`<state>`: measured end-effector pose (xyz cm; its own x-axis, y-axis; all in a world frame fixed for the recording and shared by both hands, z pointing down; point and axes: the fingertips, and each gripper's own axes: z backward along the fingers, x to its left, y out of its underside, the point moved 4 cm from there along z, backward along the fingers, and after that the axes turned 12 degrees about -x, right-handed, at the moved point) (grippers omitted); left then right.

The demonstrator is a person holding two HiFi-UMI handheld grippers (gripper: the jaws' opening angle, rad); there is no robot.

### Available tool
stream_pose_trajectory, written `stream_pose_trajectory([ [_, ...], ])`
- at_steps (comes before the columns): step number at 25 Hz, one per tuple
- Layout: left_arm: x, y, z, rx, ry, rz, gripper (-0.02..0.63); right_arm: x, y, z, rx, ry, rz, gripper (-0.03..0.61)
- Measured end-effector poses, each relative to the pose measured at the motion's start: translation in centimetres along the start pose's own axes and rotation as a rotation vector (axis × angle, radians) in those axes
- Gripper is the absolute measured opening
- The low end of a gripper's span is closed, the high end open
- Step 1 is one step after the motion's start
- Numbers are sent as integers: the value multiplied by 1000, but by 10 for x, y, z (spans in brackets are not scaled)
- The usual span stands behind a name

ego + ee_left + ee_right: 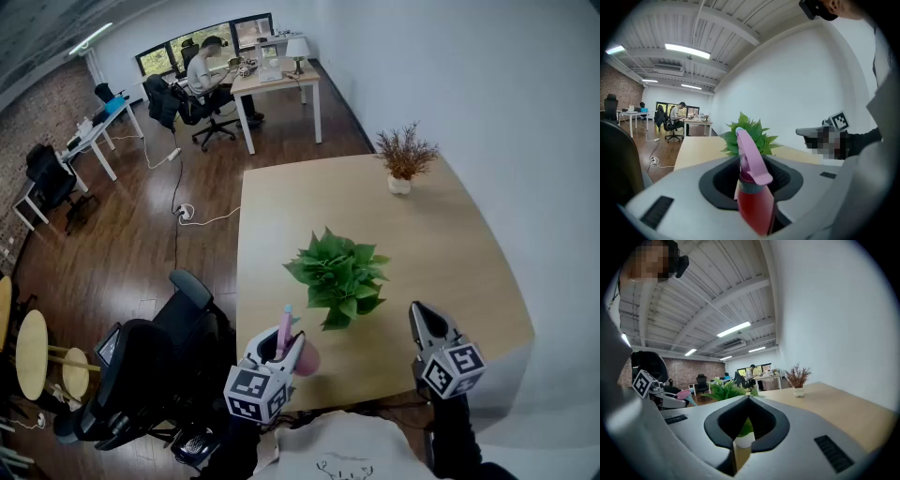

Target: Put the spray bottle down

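- Now: the left gripper (279, 345) has the spray bottle (307, 360) clamped between its fingers (679, 187). They stand roughly half apart and press on the red body just under the pink trigger head.
- The bottle is carried at the near left corner of the tabletop (450, 244), on our side of the green potted plant (339, 274). We judge the base is not yet down, though no view shows the gap beneath it.
- In the left gripper view the bottle stands close to upright, its nozzle leaning away toward the plant.
- The right gripper (419, 317) hovers off to the right near the front edge, fingertips closed together on nothing. Its own view shows only the plant's white pot through the hollow behind the tips.
- Step in hand, as we read it: lower and release.
- To do it well, we would pick bare wood well in from the edge and clear of the leaves. We would bring the bottle down plumb so the whole base lands flat, and let it bear its own weight before easing the fingers apart.
- We would open wide enough to clear the trigger, then draw the gripper straight back so the head is not snagged.
- Risk noted: a tall, narrow bottle probably tips if it is released tilted or nudged on the way out.
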<state>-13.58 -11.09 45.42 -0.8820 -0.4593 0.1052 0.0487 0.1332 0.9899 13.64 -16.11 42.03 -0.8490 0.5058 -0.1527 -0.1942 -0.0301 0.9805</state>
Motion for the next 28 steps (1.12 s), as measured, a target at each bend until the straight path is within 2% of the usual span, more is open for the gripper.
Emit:
stream_pose_trajectory([
  [3,-14,14,-2,3,65,-45,147,1,0,-2,-4,-7,1,-28],
  [8,-48,33,-8,-37,240,-102,147,3,3,0,5,-16,-3,-28],
  [11,-64,45,-19,-29,301,-125,147,2,2,3,7,-12,0,-28],
  [18,-84,60,-50,-56,325,-168,147,1,0,12,6,0,-1,-28],
  [23,-91,62,-63,-91,307,-217,149,-1,1,18,7,9,-3,-28],
  [28,-92,70,-71,-89,296,-223,149,-2,0,19,10,11,-1,-28],
])
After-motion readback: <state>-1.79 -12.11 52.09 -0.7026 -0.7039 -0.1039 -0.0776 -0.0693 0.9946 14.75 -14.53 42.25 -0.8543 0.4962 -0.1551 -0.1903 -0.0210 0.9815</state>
